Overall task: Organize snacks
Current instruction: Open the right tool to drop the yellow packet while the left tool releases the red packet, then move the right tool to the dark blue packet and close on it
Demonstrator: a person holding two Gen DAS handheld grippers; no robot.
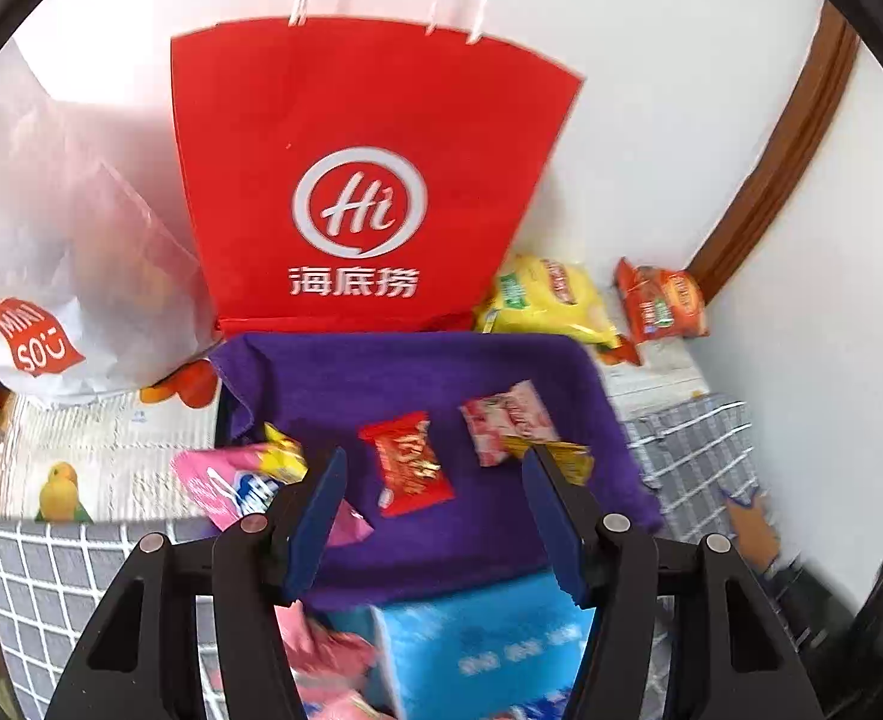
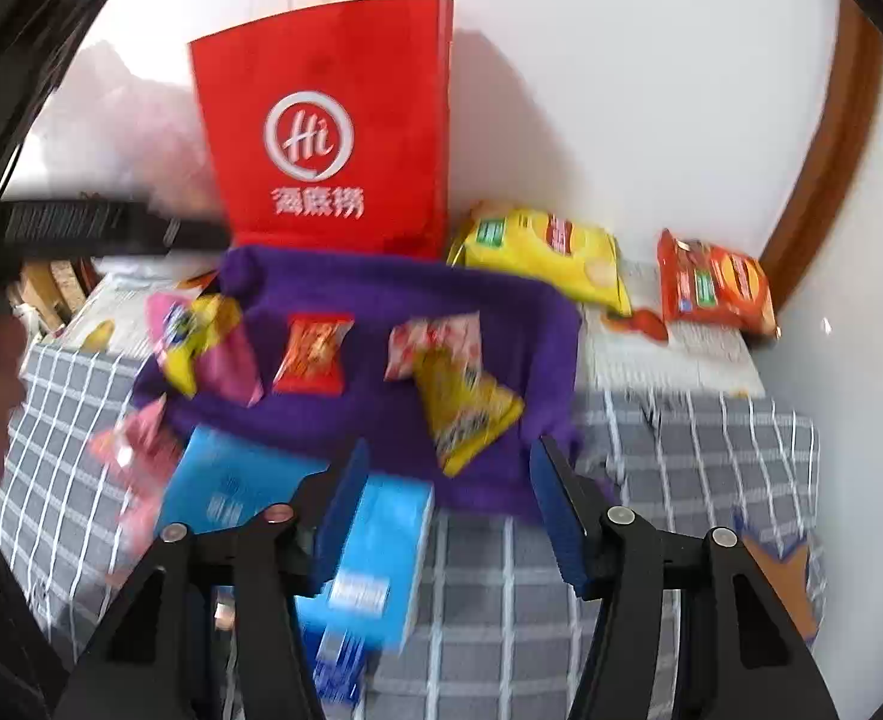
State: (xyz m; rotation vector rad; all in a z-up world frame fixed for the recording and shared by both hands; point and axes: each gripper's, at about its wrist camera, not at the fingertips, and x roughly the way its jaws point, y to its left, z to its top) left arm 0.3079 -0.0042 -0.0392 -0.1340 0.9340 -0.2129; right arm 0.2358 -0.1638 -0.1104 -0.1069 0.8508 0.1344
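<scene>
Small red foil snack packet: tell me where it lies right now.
The small red foil snack packet lies flat mid-way across the purple cloth in both wrist views, between the pink-and-yellow packets on its left and the pink-and-white packet on its right.

The right gripper [image 2: 447, 471] is hovering with jaws apart and empty over a checked cloth [image 2: 501, 588] (grey with white lines), while a yellow snack packet [image 2: 471, 414] is lying on the purple towel [image 2: 381, 300] beyond.

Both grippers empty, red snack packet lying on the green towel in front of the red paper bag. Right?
Not quite: the towel is purple, not green, as both wrist views show. The rest holds: the red snack packet lies on it in front of the red paper bag, and the left gripper and right gripper are empty.
</scene>
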